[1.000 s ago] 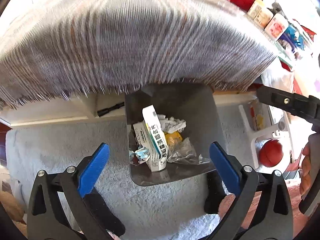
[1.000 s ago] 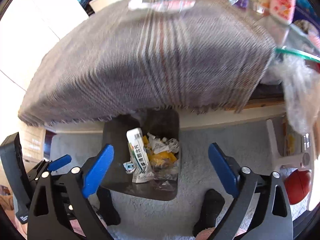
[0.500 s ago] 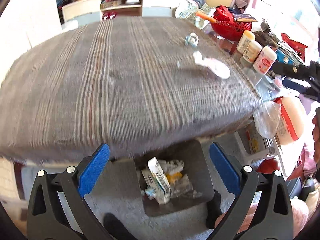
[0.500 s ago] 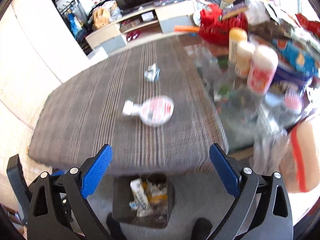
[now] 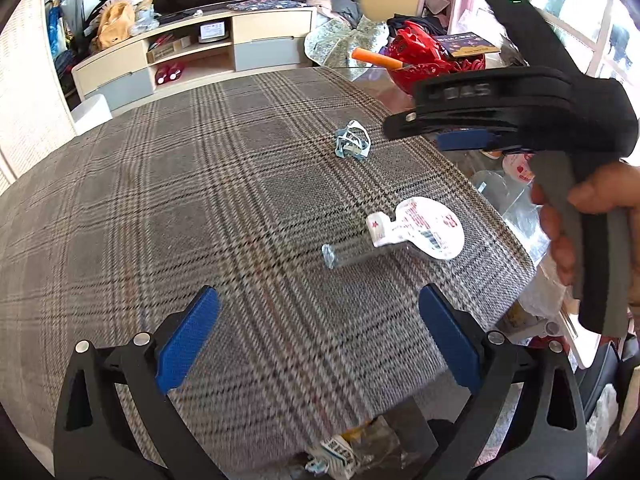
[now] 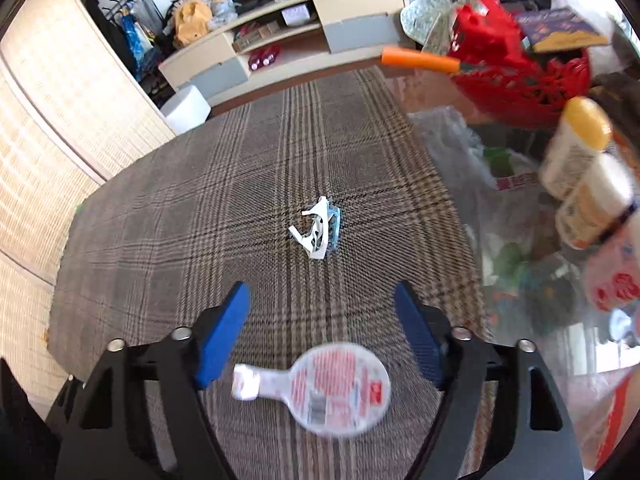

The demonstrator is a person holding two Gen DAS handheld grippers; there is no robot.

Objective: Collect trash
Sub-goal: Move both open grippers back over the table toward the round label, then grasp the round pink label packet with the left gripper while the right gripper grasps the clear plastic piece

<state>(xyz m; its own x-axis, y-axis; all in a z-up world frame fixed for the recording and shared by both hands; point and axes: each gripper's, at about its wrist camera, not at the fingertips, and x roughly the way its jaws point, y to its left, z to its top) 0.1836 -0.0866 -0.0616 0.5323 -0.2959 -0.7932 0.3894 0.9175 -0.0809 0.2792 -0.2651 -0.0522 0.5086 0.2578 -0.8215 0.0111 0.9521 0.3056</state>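
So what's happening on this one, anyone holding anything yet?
Not yet. A person holds a hand-held gripper in each hand over a plaid-covered table, and both are open and empty. The right hand-held gripper hovers just above a flat white pouch, with a crumpled wrapper further ahead. The left hand-held gripper hangs back near the table edge, above a trash bin that already holds litter.

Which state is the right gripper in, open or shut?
Open: the right gripper shows its blue pads spread wide, nothing between them, above the plaid cloth.
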